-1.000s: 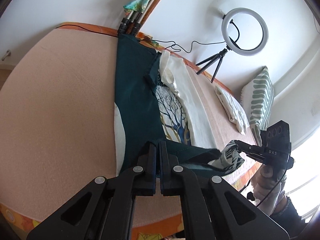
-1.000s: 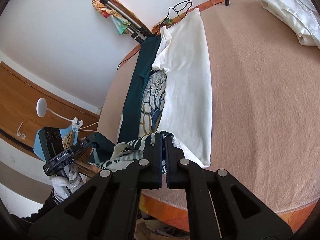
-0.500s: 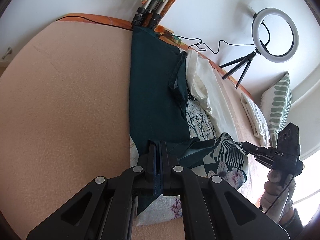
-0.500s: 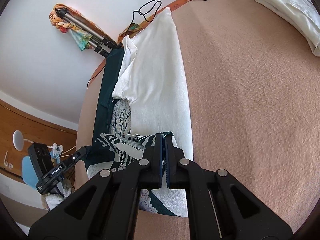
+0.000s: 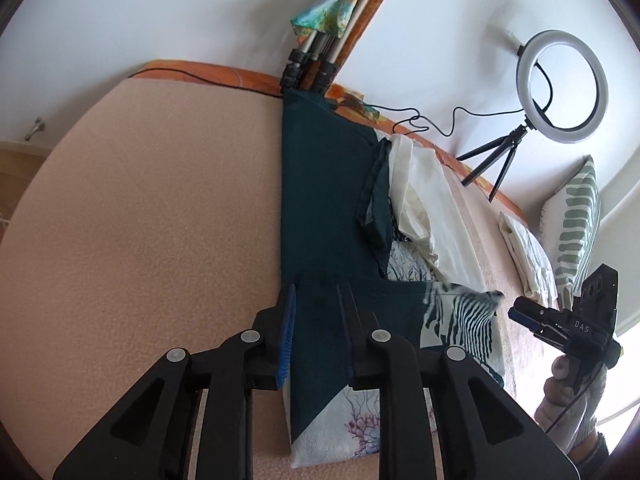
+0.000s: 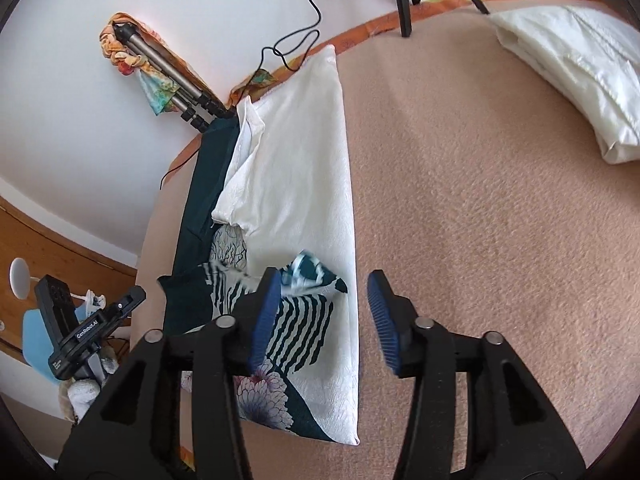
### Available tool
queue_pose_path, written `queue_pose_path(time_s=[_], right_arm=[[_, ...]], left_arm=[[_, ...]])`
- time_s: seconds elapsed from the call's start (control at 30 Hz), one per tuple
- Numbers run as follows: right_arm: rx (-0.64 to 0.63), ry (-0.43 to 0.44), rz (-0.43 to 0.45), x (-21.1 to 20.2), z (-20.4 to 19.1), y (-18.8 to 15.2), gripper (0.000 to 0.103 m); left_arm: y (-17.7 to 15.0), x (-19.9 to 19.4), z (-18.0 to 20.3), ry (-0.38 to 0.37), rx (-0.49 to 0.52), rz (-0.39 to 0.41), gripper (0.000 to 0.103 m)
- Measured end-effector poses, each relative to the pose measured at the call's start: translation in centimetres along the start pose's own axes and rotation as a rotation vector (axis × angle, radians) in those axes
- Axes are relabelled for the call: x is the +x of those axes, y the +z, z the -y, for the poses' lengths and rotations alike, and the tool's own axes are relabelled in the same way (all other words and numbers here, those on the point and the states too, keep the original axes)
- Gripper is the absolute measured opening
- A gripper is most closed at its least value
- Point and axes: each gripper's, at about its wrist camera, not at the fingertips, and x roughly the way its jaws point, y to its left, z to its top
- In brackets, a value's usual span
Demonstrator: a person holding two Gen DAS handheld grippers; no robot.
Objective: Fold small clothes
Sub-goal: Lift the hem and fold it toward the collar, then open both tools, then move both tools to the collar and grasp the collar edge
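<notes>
Both jaws stand wide and hold nothing. My left gripper [image 5: 316,336] hovers over the near end of the garment [image 5: 320,208], its fingers either side of the dark teal panel; I cannot tell whether they touch the cloth. My right gripper [image 6: 328,316] sits over the striped flap [image 6: 296,312]: one blue pad lies above the stripes, the other above the bare blanket [image 6: 480,200].

The garment lies lengthwise on the blanket, running away from me to the tripod [image 5: 312,64] at the wall. Teal side on my left, white side [image 6: 304,168] on my right, tree print showing between them. Its near end is folded back over itself, stripes and flower print facing up.

A folded white cloth [image 6: 580,72] lies well apart, far right. The ring light [image 5: 562,86] stands at the wall beyond it, a leaf-print pillow [image 5: 576,224] beside.
</notes>
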Motion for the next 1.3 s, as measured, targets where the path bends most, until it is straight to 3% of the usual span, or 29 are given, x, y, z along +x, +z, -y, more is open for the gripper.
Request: queue_pose_path(time_s=[0.13, 0.3, 0.33, 0.47, 0.77, 1.0, 1.07, 1.1, 1.13, 1.3], right_arm=[[-0.176, -0.005, 0.033, -1.4, -2.8, -0.6, 0.052], [-0.414, -0.025, -0.030, 0.2, -6.9, -3.6, 0.049], [-0.450, -0.027, -0.054, 0.9, -7.5, -4.2, 0.045], [-0.538, -0.077, -0.102, 2.8, -8.5, -5.8, 0.045], [-0.441, -0.061, -0.040, 1.4, -7.5, -3.2, 0.045], [-0.405, -0.060, 0.001, 0.3, -7.1, 1.2, 0.045], [-0.406, -0.071, 0.011, 0.1, -6.9, 2.8, 0.045], [-0.406, -0.070, 0.010, 0.2, -6.7, 3.8, 0.046], [-0.400, -0.069, 0.010, 0.2, -6.4, 4.9, 0.048], [-0.354, -0.062, 0.010, 1.4, -4.4, 10.7, 0.051]], left_arm=[[-1.5, -0.9, 2.0, -0.012, 0.092, 0.020, 0.019], [-4.0, 0.6, 3.9, -0.045, 0.152, -0.054, 0.019], [-4.4, 1.0, 4.1, -0.043, 0.160, -0.070, 0.019], [-5.3, 2.2, 4.2, -0.018, 0.161, -0.113, 0.019], [-2.6, 0.6, 2.1, 0.018, 0.097, -0.043, 0.019], [2.4, 0.8, -0.1, 0.023, 0.038, -0.016, 0.019], [4.5, 1.4, -0.5, 0.014, 0.045, -0.027, 0.030], [5.5, 1.8, -0.8, 0.011, 0.039, -0.028, 0.047], [6.5, 2.0, -1.1, 0.003, 0.028, -0.016, 0.052], [11.2, 4.5, -2.3, -0.018, 0.019, -0.004, 0.052]])
